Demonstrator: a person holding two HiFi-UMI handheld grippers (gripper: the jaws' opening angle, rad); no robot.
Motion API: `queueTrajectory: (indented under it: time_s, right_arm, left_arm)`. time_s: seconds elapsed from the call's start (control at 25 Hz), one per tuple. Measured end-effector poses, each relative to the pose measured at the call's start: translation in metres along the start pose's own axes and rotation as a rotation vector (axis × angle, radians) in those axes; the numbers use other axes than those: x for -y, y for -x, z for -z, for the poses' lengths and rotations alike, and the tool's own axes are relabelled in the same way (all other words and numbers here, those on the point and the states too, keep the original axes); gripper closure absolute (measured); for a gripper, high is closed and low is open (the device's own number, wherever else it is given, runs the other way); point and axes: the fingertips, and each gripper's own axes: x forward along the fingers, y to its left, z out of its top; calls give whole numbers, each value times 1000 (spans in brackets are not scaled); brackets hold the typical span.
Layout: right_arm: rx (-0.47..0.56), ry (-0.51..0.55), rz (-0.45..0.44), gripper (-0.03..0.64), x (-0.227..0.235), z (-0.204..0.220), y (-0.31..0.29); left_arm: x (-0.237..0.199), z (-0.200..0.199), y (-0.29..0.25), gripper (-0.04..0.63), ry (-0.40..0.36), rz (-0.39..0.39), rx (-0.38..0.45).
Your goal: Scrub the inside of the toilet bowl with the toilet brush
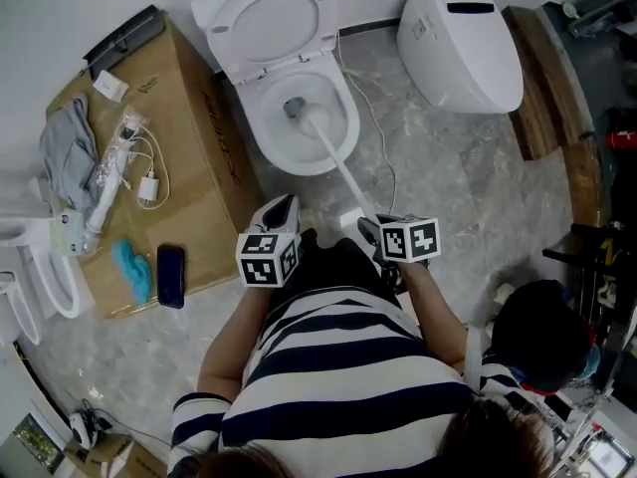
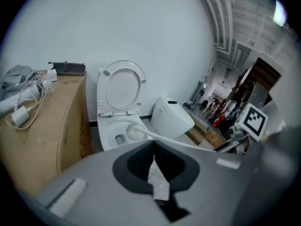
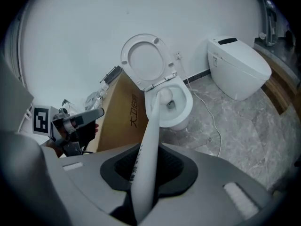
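Right gripper [image 3: 143, 175]: its jaws are clamped on the white shaft of the toilet brush [image 1: 343, 172], at the near end. That grip lets the long handle reach the bowl without the person leaning over it.
Brush head [image 1: 313, 119]: it is down inside the toilet bowl [image 1: 261, 139], near the middle. The drain opening sits just beside it at its 10 o'clock, so I judge the scrubbing to be in hand.
Left gripper [image 1: 283, 207]: it hangs at the person's 11 o'clock, off the handle and taking no part. Its jaws are closed, pinching a white scrap [image 2: 157, 180] (probably tissue, though the view is too soft to be sure).
Seat and lid [image 1: 271, 13]: they are tipped up against the wall at 12 o'clock, so the whole rim is open to the brush.
Tight edge: the cardboard box [image 1: 194, 157] stands just beside the bowl at its 9 o'clock. A handle swing that way would likely be cramped.
Open room: there is bare floor at the bowl's 3 to 5 o'clock. A thin cable [image 1: 381, 132] trails across it, and the second toilet [image 1: 463, 43] stands well apart at 2 o'clock.
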Motion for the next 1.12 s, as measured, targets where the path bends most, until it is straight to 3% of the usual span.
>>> queueTrajectory:
  time_s: [0.56, 1.12]
  right_arm:
    - [-134, 106, -8, 532, 20, -67, -52]
    - [-333, 325, -56, 532, 70, -141, -107]
  left_arm:
    - [-67, -18, -41, 595, 77, -128, -46]
    - [-88, -20, -92, 595, 267, -307, -24]
